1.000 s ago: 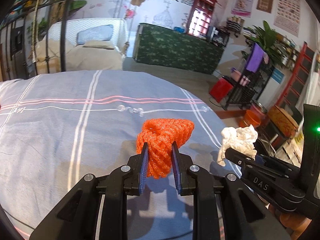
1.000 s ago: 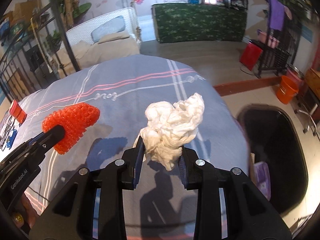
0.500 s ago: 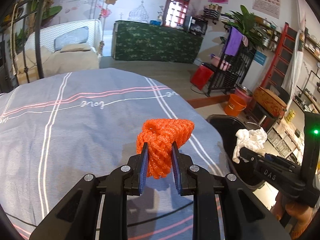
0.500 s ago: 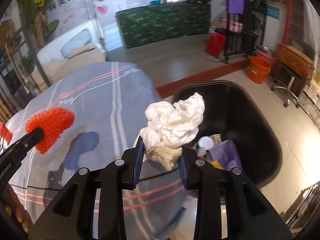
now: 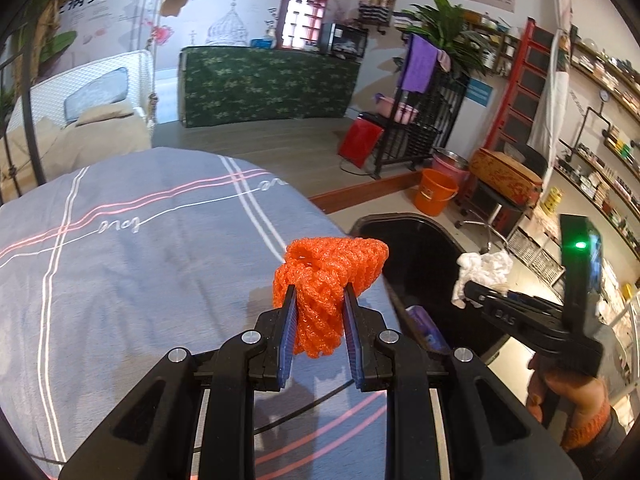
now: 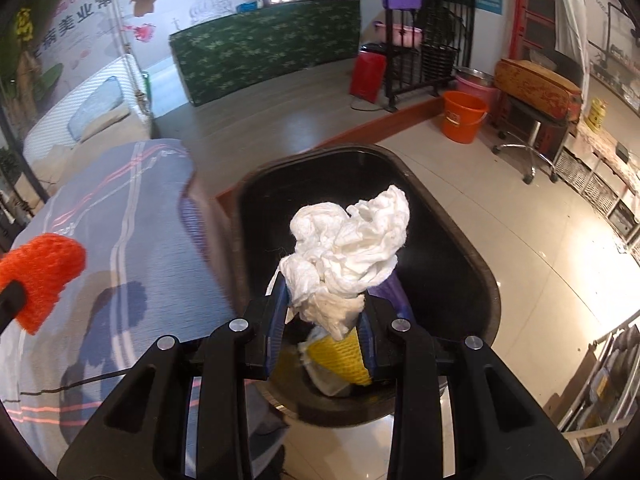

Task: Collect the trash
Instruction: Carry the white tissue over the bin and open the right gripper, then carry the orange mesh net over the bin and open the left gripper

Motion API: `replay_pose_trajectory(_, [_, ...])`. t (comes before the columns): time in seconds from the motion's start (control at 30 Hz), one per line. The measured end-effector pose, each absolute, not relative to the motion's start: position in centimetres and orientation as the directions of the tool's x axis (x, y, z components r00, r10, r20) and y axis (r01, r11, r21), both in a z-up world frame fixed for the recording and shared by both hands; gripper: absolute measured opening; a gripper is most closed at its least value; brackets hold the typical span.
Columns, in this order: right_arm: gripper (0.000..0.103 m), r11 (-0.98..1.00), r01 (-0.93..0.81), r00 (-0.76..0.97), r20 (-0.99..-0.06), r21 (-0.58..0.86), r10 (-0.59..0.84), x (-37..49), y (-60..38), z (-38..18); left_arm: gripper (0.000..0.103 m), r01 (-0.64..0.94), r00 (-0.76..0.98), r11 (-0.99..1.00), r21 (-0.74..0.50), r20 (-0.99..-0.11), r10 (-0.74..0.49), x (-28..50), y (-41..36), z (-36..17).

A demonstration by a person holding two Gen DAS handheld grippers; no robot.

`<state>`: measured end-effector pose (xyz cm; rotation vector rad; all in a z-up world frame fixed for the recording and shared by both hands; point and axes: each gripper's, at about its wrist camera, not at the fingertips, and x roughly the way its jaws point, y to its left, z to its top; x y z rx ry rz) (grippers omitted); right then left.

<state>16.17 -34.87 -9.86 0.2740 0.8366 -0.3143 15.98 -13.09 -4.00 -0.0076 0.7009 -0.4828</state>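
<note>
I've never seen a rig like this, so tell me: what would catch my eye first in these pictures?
Probably the bright orange foam net, pinched in the left gripper above the striped grey bedspread. Next, the crumpled white tissue clamped in the right gripper, right over the open black trash bin on the floor beside the bed.

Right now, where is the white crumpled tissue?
The white tissue is clamped in the right gripper, held above the open black trash bin beside the bed's edge.
</note>
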Motion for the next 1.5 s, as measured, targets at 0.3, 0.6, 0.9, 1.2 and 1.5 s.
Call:
replay_pose_trajectory(0.3, [0.047, 0.902, 0.419, 0.578, -0.797, 0.104, -0.177, 17.9, -36.5, -12.5, 0.022, 0.48, 0.636, 0.864, -0.15, -0.619, -0.461, 15.7, -15.3, -4.4])
replay_pose_trajectory(0.6, [0.064, 0.912, 0.4, 0.586, -0.789, 0.085, -0.184, 16.7, -35.4, -12.2, 0.022, 0.531, 0.603, 0.834, -0.152, -0.624, -0.497, 16.4, -17.5, -4.4])
replay_pose_trajectory(0.9, [0.069, 0.899, 0.422, 0.608, -0.773, 0.119, -0.183, 13.7, -35.9, -10.9, 0.022, 0.576, 0.575, 0.805, -0.139, -0.631, -0.52, 17.4, -20.0, -4.9])
replay_pose_trajectory(1.2, [0.07, 0.882, 0.454, 0.609, -0.767, 0.128, -0.203, 11.5, -37.0, -10.4, 0.022, 0.626, 0.497, 0.764, -0.154, -0.677, -0.543, 19.0, -23.7, -6.3])
replay_pose_trajectory(1.5, [0.07, 0.863, 0.489, 0.591, -0.775, 0.126, -0.222, 10.1, -38.0, -10.9, 0.022, 0.674, 0.437, 0.727, -0.131, -0.723, -0.535, 20.2, -27.5, -7.6])
